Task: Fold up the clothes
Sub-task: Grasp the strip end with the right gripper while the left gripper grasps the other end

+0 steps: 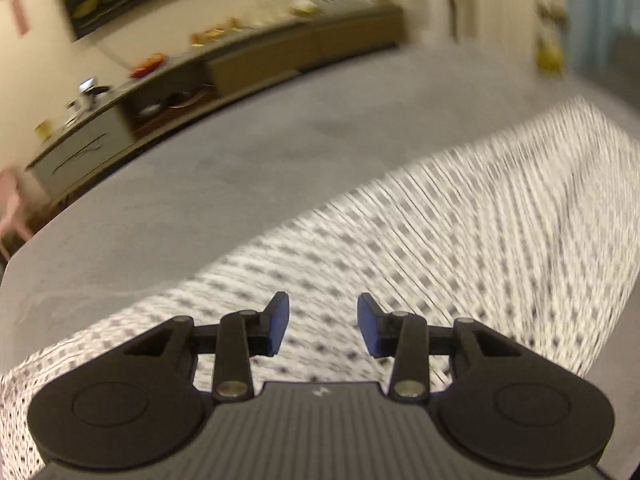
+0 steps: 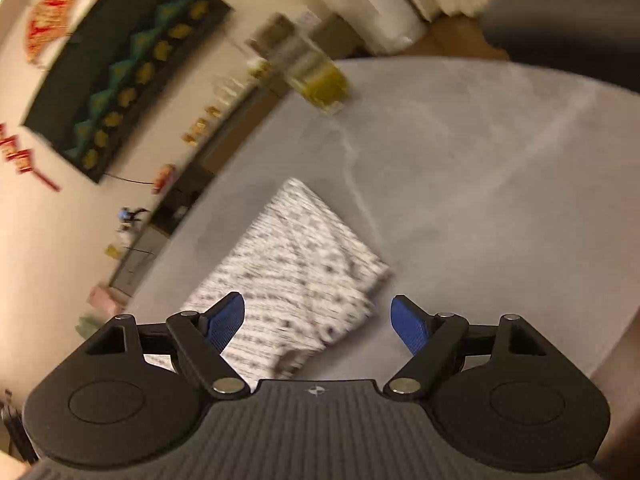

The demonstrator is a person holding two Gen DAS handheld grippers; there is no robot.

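Observation:
A white garment with a small black print (image 1: pixel 420 240) lies flat on a grey bed sheet (image 1: pixel 240 168). In the left wrist view it stretches from the lower left to the upper right, blurred by motion. My left gripper (image 1: pixel 323 322) hovers over its near part, jaws open with only cloth seen beyond the gap. In the right wrist view the garment (image 2: pixel 296 272) appears as a folded rectangle on the sheet (image 2: pixel 480 184). My right gripper (image 2: pixel 318 322) stands wide open above its near corner, and nothing is between the blue pads (image 2: pixel 226 320).
A long low cabinet (image 1: pixel 224 76) with small items on top runs along the wall past the bed's far edge. A dark wall picture (image 2: pixel 124 64) hangs above it. A pink stool (image 1: pixel 12 208) stands at the left. A yellow-green container (image 2: pixel 320 80) sits at the bed's far corner.

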